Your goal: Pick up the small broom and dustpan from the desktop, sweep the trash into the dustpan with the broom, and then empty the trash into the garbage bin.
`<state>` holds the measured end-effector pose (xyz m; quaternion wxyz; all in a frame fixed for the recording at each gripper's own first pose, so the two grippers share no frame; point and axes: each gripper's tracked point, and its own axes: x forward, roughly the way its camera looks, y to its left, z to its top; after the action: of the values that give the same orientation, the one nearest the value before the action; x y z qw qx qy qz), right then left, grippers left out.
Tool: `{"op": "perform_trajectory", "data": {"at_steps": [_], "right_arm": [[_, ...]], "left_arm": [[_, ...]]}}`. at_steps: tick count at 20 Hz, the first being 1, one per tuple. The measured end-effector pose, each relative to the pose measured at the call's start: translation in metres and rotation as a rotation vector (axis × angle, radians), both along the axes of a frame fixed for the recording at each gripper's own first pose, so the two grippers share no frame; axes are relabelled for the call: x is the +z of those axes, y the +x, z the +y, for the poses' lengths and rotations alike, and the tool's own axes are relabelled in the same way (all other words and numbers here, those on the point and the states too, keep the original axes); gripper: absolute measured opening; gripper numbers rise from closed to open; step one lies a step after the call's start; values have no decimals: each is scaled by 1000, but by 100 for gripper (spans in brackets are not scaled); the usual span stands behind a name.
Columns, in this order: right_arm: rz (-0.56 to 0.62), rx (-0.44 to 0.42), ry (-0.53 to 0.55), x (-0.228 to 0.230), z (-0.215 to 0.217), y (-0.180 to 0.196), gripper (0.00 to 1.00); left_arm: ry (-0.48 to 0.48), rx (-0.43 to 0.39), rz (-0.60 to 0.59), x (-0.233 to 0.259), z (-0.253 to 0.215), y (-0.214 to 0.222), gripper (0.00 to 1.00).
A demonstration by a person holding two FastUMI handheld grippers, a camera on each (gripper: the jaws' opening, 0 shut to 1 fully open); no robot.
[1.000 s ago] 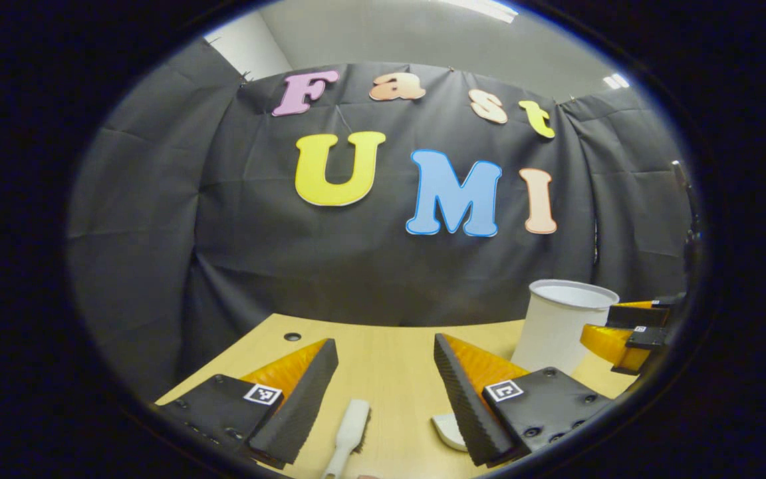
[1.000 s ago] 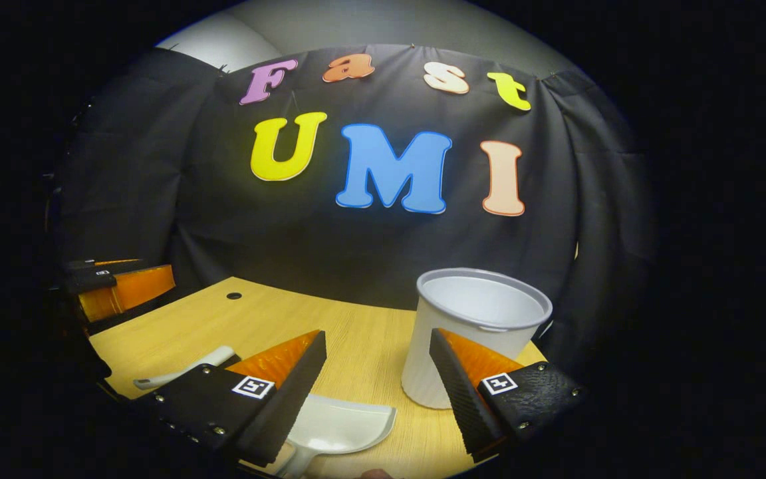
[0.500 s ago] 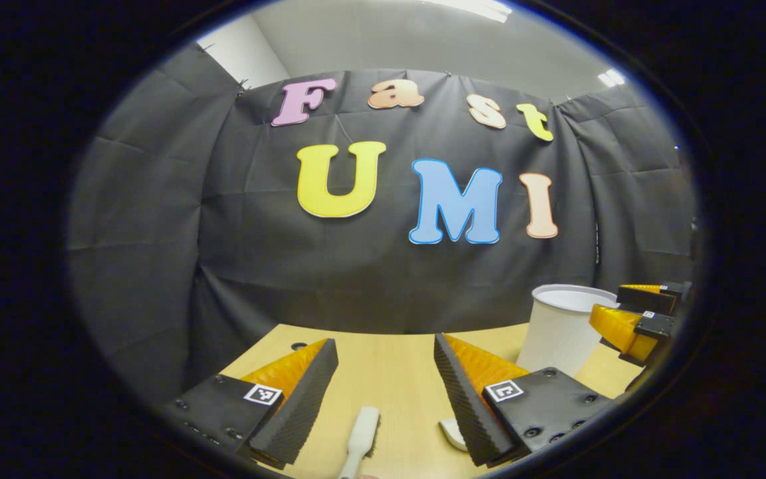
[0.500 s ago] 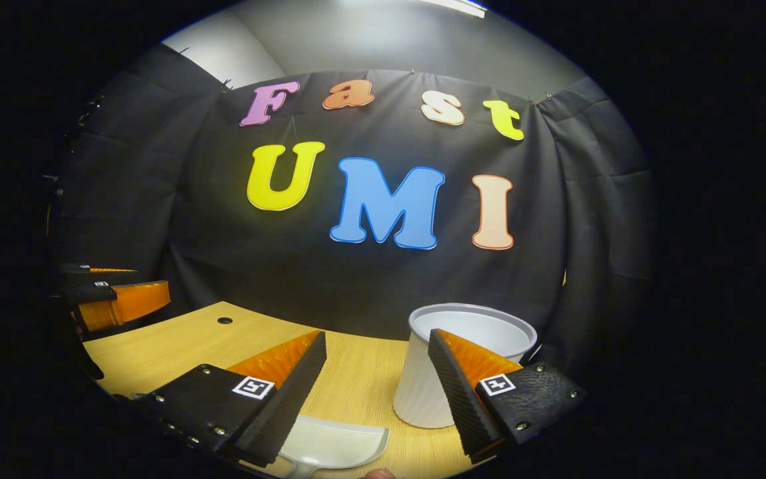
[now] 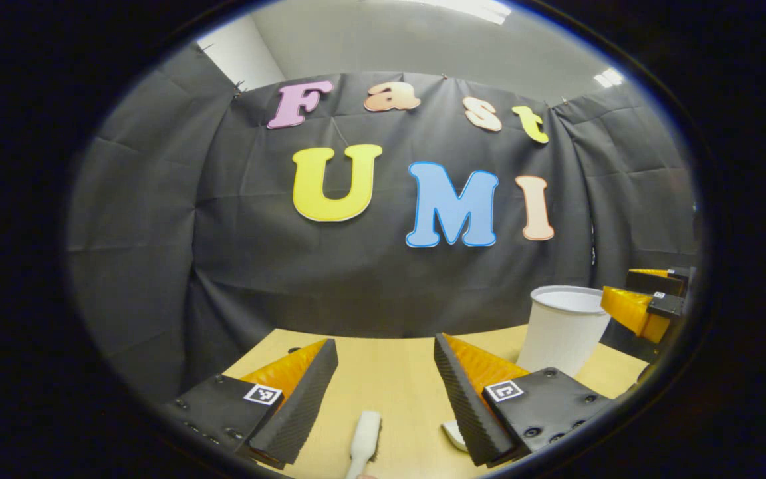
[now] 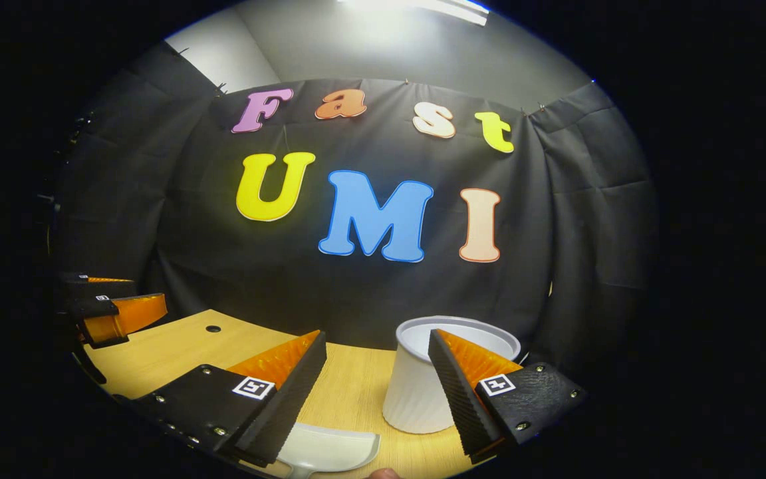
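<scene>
Just one broom (image 5: 365, 436), one dustpan (image 6: 326, 449) (white)

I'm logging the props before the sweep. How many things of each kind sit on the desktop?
Small broom: 1
Dustpan: 1
White garbage bin: 1
Total: 3

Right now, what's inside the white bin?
From the right gripper view, the bin shows a bare white inner wall near the rim; the right gripper finger covers part of it, and the bottom is hidden.
</scene>
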<state>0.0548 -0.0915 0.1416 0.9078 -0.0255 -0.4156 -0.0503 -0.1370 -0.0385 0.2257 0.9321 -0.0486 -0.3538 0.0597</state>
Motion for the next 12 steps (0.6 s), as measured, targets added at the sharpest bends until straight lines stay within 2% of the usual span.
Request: {"op": "perform_trajectory", "data": {"at_steps": [7, 12], "right_arm": [[15, -23, 37, -8, -3, -4, 96], [-18, -25, 49, -7, -10, -20, 96]], "left_arm": [[47, 5, -5, 4, 1, -8, 96], [66, 5, -6, 6, -10, -11, 96]]}}
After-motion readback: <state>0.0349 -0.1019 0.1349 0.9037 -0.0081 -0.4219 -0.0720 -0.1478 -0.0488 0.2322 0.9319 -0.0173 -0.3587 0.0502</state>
